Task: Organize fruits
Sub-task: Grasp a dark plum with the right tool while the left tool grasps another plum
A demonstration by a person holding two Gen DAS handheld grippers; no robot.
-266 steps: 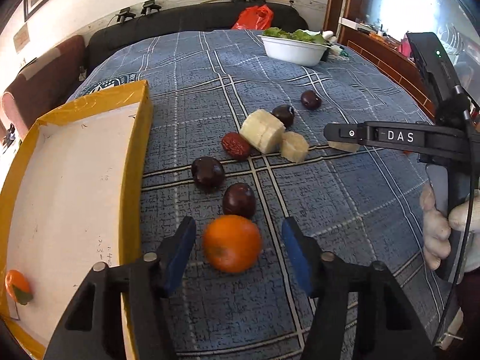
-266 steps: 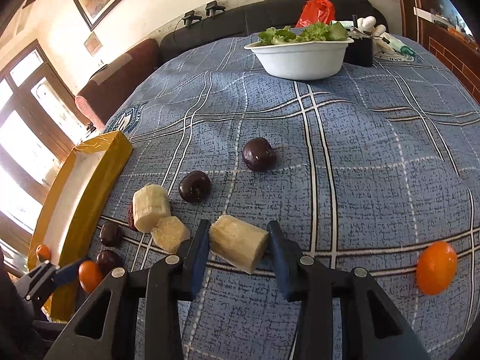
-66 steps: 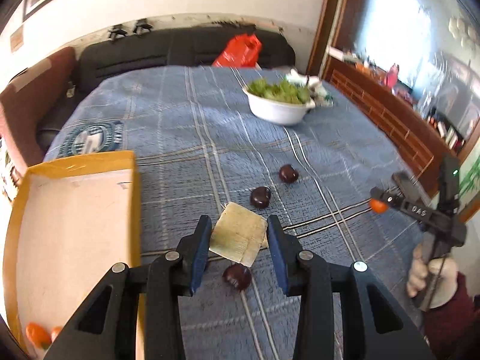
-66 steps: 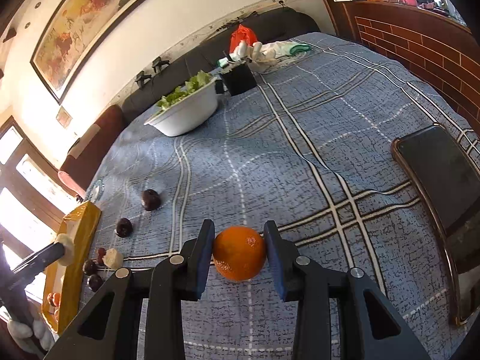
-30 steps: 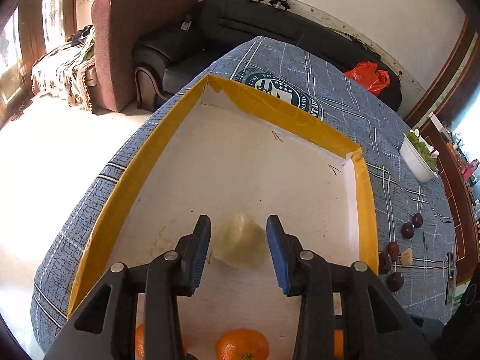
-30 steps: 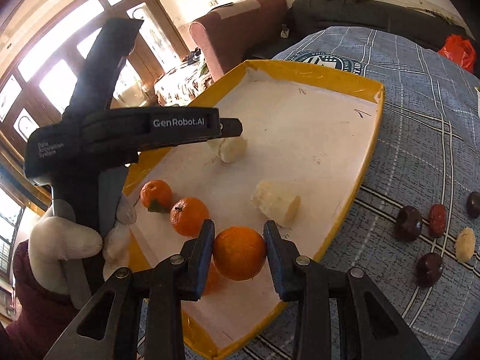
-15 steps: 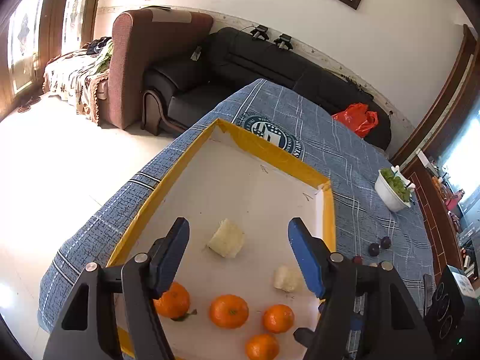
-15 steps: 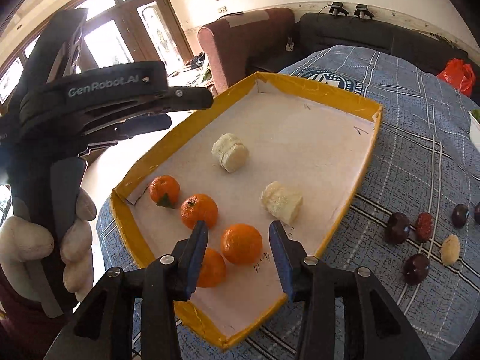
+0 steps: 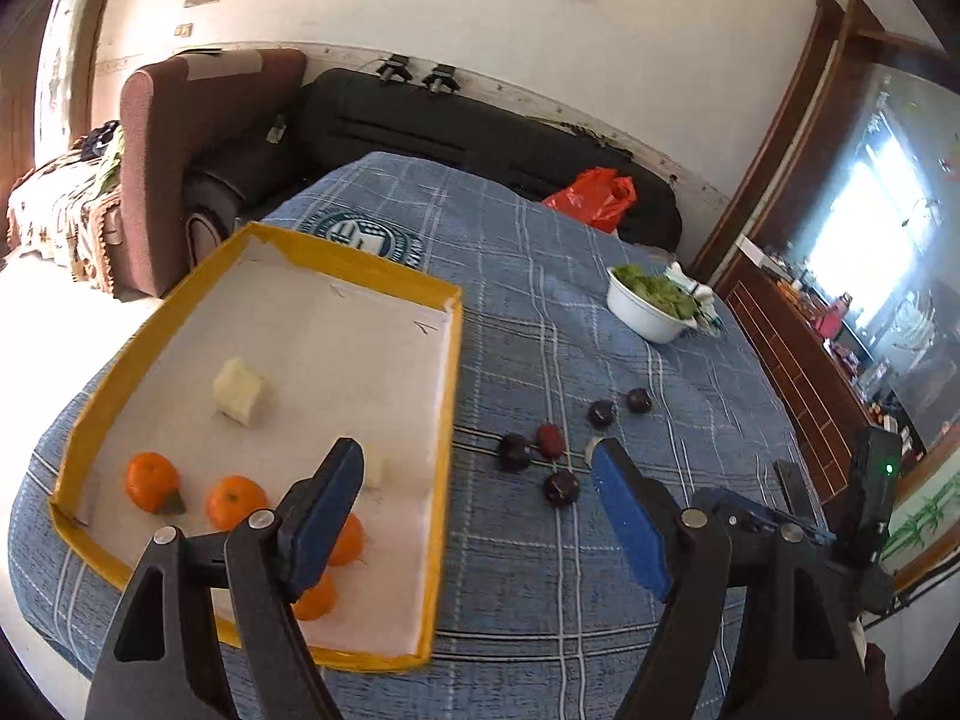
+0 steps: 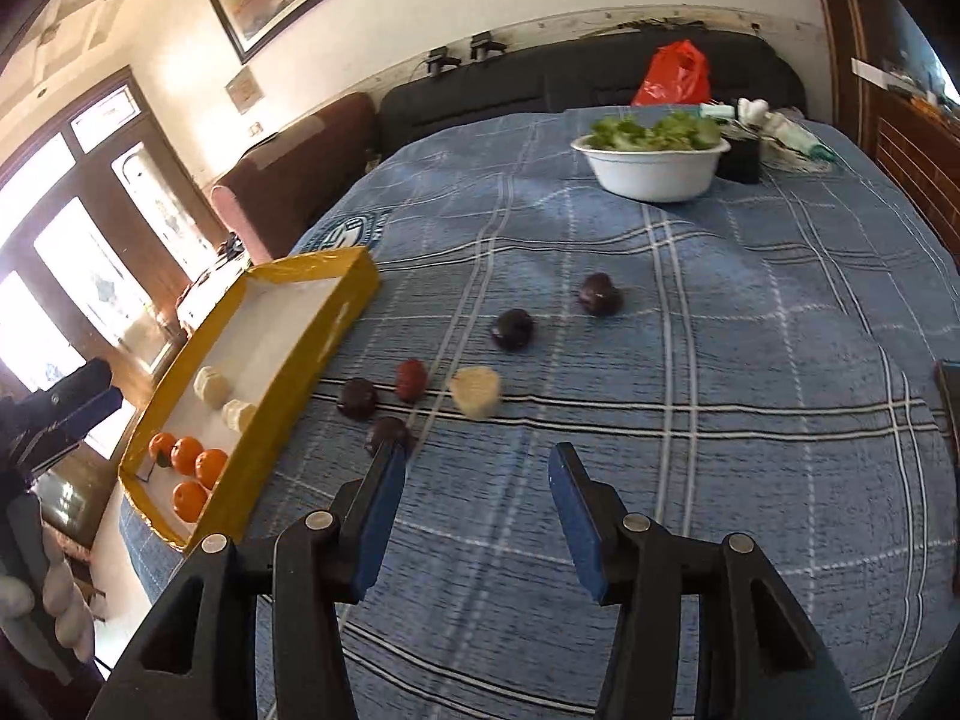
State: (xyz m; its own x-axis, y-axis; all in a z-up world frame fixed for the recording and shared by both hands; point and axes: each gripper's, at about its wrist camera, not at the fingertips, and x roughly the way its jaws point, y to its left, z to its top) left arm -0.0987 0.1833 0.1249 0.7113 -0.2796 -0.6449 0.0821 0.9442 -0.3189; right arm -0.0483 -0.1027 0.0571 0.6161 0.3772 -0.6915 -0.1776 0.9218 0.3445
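A yellow-rimmed tray (image 9: 447, 420) (image 10: 336, 324) lies at the left of the blue checked table. It holds several oranges (image 9: 151, 480) (image 10: 210, 467) and two banana pieces (image 9: 239, 390) (image 10: 211, 385). On the cloth lie several dark plums (image 10: 512, 329) (image 9: 515, 452), a red date (image 10: 411, 378) (image 9: 550, 440) and one banana piece (image 10: 476, 391). My left gripper (image 9: 477, 480) is open and empty above the tray's right rim. My right gripper (image 10: 474, 483) is open and empty, just short of the loose fruit.
A white bowl of greens (image 10: 651, 165) (image 9: 651, 306) stands at the far side, with a red bag (image 10: 672, 75) behind it. A dark flat object (image 10: 949, 396) lies at the right table edge. Sofas line the wall.
Both grippers have drawn back from the tray and swung right toward the loose fruit. The orange and banana piece they released stay in the tray. Both stay open.
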